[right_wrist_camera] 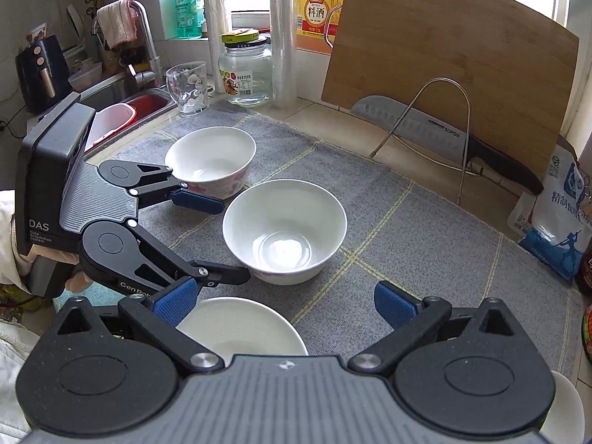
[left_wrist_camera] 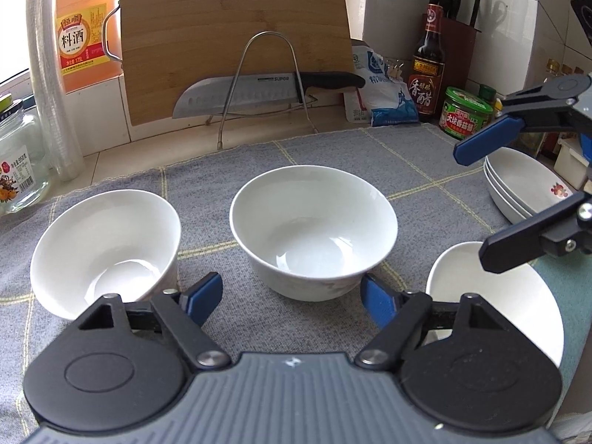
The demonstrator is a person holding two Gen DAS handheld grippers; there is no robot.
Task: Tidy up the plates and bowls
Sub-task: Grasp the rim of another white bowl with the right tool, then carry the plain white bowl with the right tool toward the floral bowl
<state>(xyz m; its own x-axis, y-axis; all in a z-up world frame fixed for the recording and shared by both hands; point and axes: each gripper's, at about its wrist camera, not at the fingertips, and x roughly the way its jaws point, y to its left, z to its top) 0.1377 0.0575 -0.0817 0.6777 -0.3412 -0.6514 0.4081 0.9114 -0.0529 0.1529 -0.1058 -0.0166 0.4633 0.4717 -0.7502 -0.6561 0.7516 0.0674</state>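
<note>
on the grey cloth (left_wrist_camera: 333, 155) covering the counter, three white bowls sit in a row: left bowl (left_wrist_camera: 107, 248), middle bowl (left_wrist_camera: 314, 229), right bowl (left_wrist_camera: 495, 303). the left tool (left_wrist_camera: 292, 296) hovers spread, empty, near the middle bowl. the right tool (right_wrist_camera: 285, 303) is spread, empty, above the right bowl. stacked plates (left_wrist_camera: 518, 185) sit far right.

I count three single white bowls on the grey cloth (left_wrist_camera: 333, 148): one at nine o'clock (left_wrist_camera: 105, 249), one in the middle (left_wrist_camera: 312, 229), one at four o'clock (left_wrist_camera: 495, 307). At three o'clock I see one stack of dishes (left_wrist_camera: 518, 185), three rims showing. There is one knife (left_wrist_camera: 236, 92), one cutting board (left_wrist_camera: 229, 11), one wire stand (left_wrist_camera: 268, 37), two glass jars (left_wrist_camera: 20, 159) (left_wrist_camera: 464, 113), and I work two grippers (left_wrist_camera: 292, 298) (right_wrist_camera: 285, 305).
</note>
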